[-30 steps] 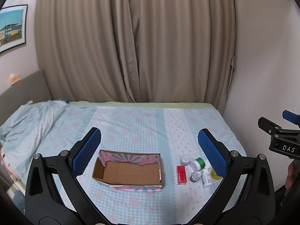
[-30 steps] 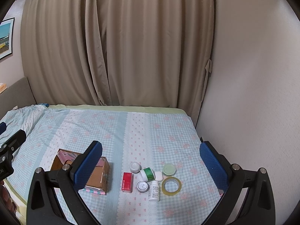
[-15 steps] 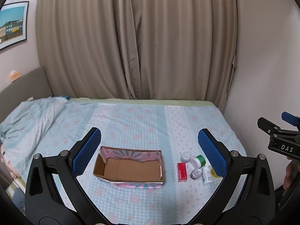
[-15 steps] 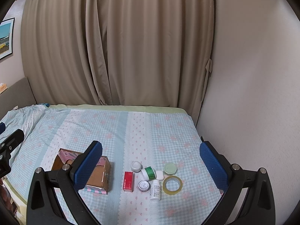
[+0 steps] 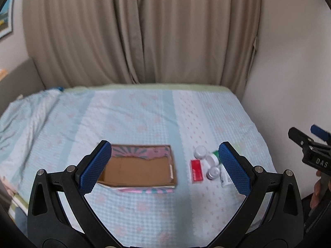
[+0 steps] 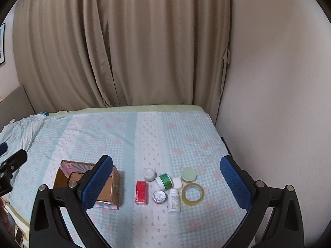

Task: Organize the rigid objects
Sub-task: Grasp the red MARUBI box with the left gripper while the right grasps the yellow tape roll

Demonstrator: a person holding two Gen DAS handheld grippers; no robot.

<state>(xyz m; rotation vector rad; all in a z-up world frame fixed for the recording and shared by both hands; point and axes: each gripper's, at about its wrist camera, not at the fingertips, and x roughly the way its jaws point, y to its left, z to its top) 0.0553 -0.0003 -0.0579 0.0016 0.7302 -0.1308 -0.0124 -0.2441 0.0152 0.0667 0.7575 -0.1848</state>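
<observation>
We see the small items clustered on the bed [image 6: 186, 136] just right of the open cardboard box [image 6: 107, 190]: flat red carton [image 6: 141, 191], white bottle with printed label [image 6: 173, 200] (text too small to read), green-banded jar [image 6: 164, 181], round tins, clear tape ring [image 6: 192, 193]. Box lining is pink-striped, inside looks empty. Left gripper [image 5: 165, 168] and right gripper [image 6: 166, 183] both hover spread wide, holding nothing. "DAS" reads on the right gripper's body in the left view. Checked quilted cover, beige curtain [image 6: 124, 51].

One cardboard box [image 6: 107, 188] — one red carton [image 6: 141, 192], one tape roll [image 6: 192, 193] — one white bottle [image 6: 173, 201].
</observation>
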